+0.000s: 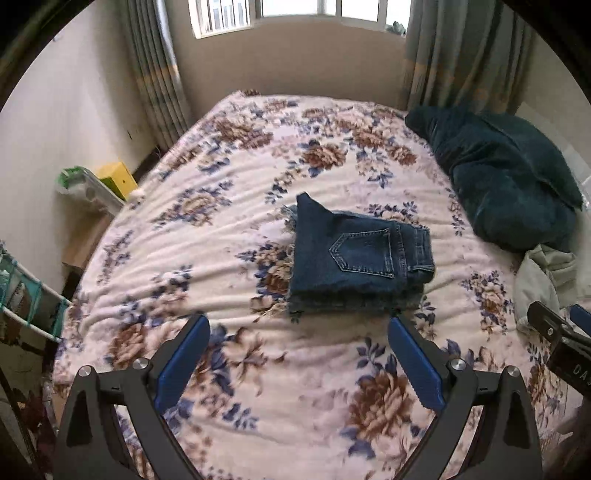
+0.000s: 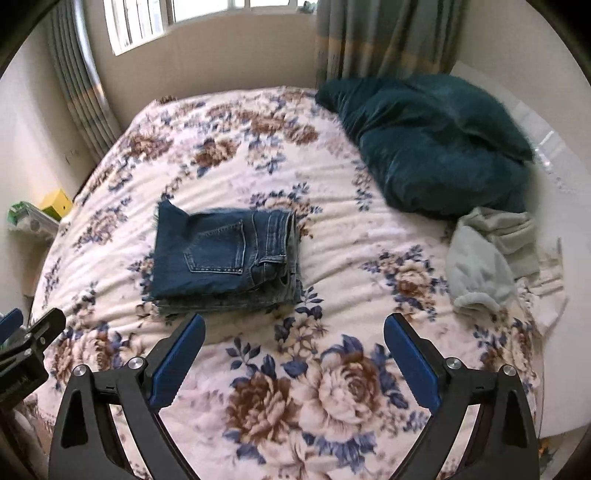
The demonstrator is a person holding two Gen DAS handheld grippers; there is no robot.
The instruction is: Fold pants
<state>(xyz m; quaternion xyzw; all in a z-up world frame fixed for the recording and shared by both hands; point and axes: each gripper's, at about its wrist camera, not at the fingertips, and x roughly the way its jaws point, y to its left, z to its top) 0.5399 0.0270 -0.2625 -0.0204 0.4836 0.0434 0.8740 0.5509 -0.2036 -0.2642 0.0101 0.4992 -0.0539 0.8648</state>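
— Jeans (image 1: 360, 258): where from my left gripper (image 1: 297, 332)?
— Just ahead, folded on the floral bedspread (image 1: 221, 221); my jaws gape, empty.
— And my right gripper (image 2: 293, 330)?
— Ahead-left, jaws apart too. Thick, limp denim stack; I'd pinch its near folded edge. No legible label on it.

A bed (image 1: 258, 369) with a floral cover fills the room. A daylit window (image 1: 295, 14) spans the far wall, flanked by striped curtains (image 1: 155, 74). Plain cream walls (image 1: 55, 129) enclose the left side.
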